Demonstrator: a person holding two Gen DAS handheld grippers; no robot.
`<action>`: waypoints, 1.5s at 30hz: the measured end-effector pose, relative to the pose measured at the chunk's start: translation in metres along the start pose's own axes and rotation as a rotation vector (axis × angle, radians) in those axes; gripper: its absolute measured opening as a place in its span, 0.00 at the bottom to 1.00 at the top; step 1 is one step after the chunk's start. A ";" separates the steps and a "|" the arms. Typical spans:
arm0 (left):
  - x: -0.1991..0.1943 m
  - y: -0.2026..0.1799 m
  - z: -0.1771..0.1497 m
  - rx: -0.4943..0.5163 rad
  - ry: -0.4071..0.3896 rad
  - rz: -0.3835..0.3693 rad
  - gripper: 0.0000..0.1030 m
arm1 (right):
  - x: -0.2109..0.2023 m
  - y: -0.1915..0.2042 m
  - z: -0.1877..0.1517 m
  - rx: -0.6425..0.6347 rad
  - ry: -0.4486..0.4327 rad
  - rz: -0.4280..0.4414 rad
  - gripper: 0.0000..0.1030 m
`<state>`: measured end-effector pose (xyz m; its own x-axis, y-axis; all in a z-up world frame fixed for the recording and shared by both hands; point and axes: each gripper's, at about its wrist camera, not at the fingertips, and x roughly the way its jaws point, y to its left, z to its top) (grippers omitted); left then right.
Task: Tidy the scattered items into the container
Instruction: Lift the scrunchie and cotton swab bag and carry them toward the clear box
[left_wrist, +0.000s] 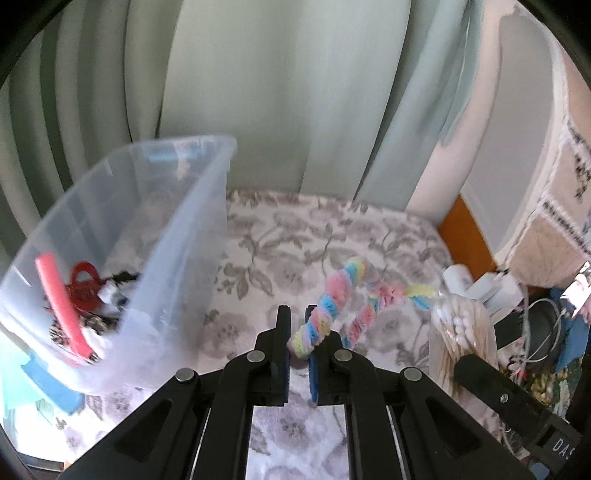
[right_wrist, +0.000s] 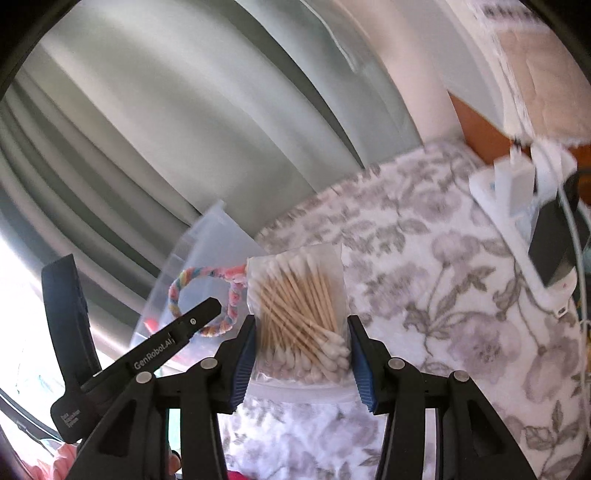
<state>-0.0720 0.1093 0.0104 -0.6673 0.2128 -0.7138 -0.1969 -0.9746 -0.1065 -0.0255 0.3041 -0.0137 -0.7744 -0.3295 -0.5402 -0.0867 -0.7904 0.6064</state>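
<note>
Left tool (left_wrist: 295, 325) tilts downward, clamped on the twisted rainbow pipe cleaner (left_wrist: 347, 295); right tool (right_wrist: 301, 343) grips the upright cotton-swab bag (right_wrist: 299, 314).

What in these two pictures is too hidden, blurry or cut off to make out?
- Left wrist view: the dark jumble in the clear container beside the red clip is blurred.
- Left wrist view: the cables and clutter at the right edge are blurred and cut off.
- Right wrist view: the white charger is smeared by motion.
- Right wrist view: the bag of cotton swabs hides where the rainbow twisted rope ends.
</note>
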 end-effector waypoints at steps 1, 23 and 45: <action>-0.007 0.001 0.003 0.006 -0.020 0.003 0.07 | -0.005 0.006 0.002 -0.007 -0.015 0.001 0.49; -0.111 0.040 0.044 -0.042 -0.275 -0.073 0.08 | -0.083 0.112 0.024 -0.149 -0.241 0.043 0.49; -0.106 0.111 0.037 -0.183 -0.253 -0.037 0.08 | -0.024 0.104 -0.010 -0.239 -0.043 -0.155 0.47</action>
<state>-0.0494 -0.0189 0.1002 -0.8244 0.2360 -0.5144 -0.1066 -0.9574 -0.2684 -0.0097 0.2245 0.0559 -0.7899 -0.1773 -0.5871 -0.0597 -0.9305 0.3613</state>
